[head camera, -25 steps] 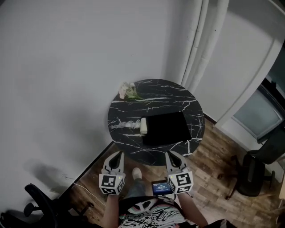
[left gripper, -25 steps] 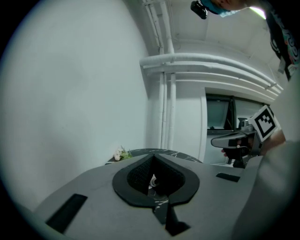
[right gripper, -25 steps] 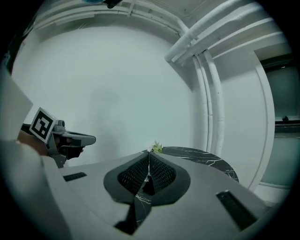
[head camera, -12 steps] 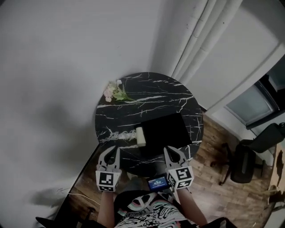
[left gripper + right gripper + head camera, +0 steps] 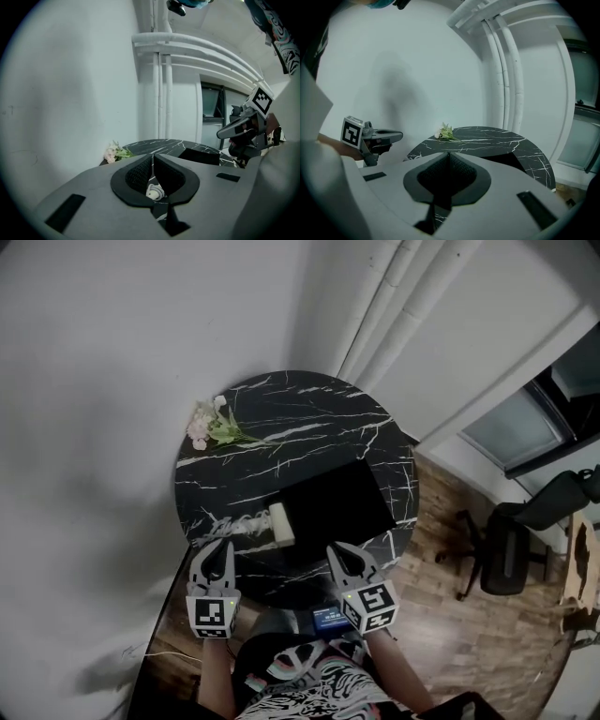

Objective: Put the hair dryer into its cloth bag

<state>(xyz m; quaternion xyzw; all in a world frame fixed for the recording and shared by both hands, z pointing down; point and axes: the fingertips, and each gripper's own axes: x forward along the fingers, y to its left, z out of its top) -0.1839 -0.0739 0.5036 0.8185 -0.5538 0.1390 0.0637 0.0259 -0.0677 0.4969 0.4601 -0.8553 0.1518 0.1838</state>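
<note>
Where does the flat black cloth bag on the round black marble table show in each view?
Head view: the flat black cloth bag lies mid-frame, on the near right part of the table.
Left gripper view: the bag is a dark slab right of centre.
Right gripper view: the bag is a dark patch low and right of centre.
Shared landmark: the pale flower sprig at the table's left edge.

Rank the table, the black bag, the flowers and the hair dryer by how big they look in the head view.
1. table
2. black bag
3. flowers and hair dryer, too alike to rank
</note>
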